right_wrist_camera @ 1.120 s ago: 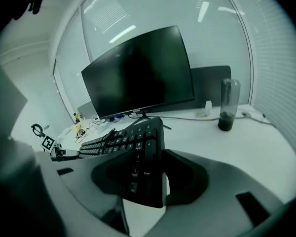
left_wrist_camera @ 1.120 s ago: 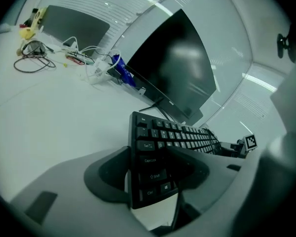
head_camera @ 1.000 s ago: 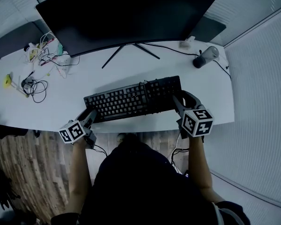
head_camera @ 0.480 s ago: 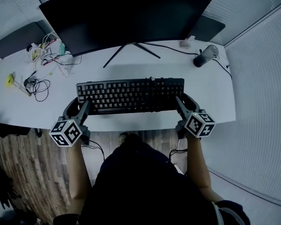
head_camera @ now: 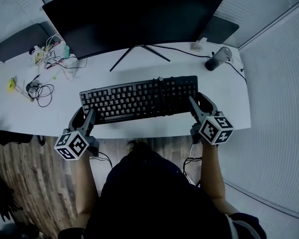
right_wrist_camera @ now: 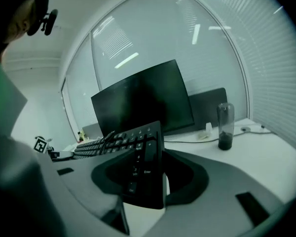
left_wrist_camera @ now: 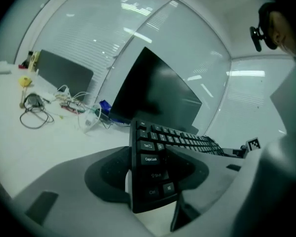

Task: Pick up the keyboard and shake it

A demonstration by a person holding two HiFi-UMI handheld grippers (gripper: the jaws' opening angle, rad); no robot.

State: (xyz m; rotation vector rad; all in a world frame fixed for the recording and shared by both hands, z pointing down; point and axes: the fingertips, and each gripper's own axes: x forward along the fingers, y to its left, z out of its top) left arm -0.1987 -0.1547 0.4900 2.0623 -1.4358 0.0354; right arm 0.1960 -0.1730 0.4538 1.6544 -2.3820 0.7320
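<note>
Black keyboard (head_camera: 139,97) held at both ends, apparently just above the white table (head_camera: 229,98).
Left gripper (head_camera: 85,114) clamps its left end, right gripper (head_camera: 197,103) its right; pickup looks done, shaking comes next, needing firm grips.

Both hand-held grippers (head_camera: 87,112) (head_camera: 195,102) clamped, angled down

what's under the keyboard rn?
Only the white desk. The black keyboard hangs above it, clamped at its ends by the left gripper and right gripper. The desk patch directly beneath is covered in the head view.
</note>
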